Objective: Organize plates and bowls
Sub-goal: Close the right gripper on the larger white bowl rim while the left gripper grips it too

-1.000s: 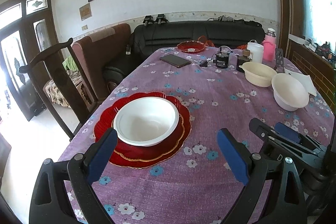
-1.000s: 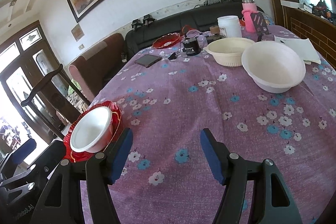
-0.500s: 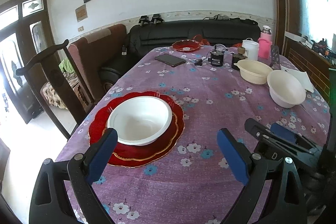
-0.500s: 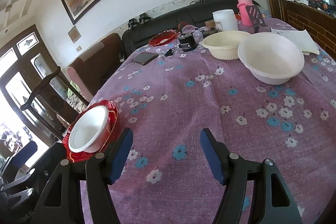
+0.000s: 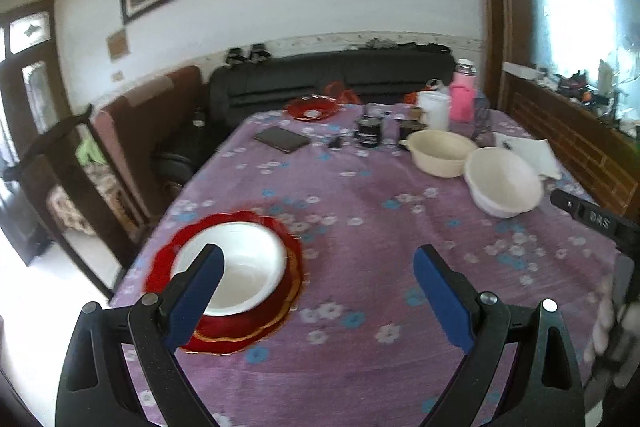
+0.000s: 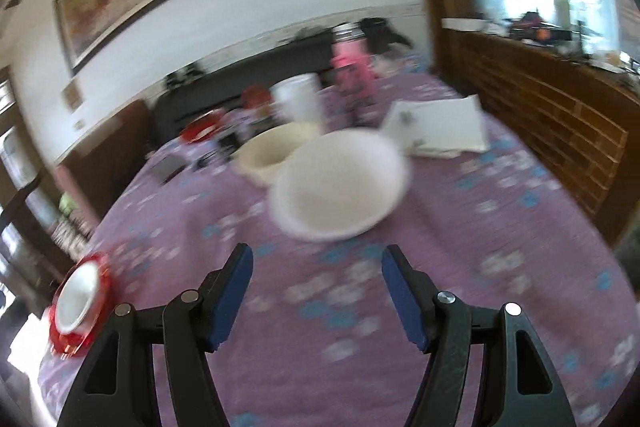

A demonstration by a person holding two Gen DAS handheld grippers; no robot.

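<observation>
My right gripper (image 6: 316, 283) fingers apart, empty, facing white bowl (image 6: 338, 187) mid-desk; looks light, stiff, slick plastic, so I'd pinch its rim. Left gripper (image 5: 316, 291) also spread, empty.

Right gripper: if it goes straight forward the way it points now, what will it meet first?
Most likely the large white plastic bowl, which lies directly ahead of the open right gripper on the purple flowered tablecloth. Only bare cloth lies between, though the blurred picture makes depth uncertain.
</observation>
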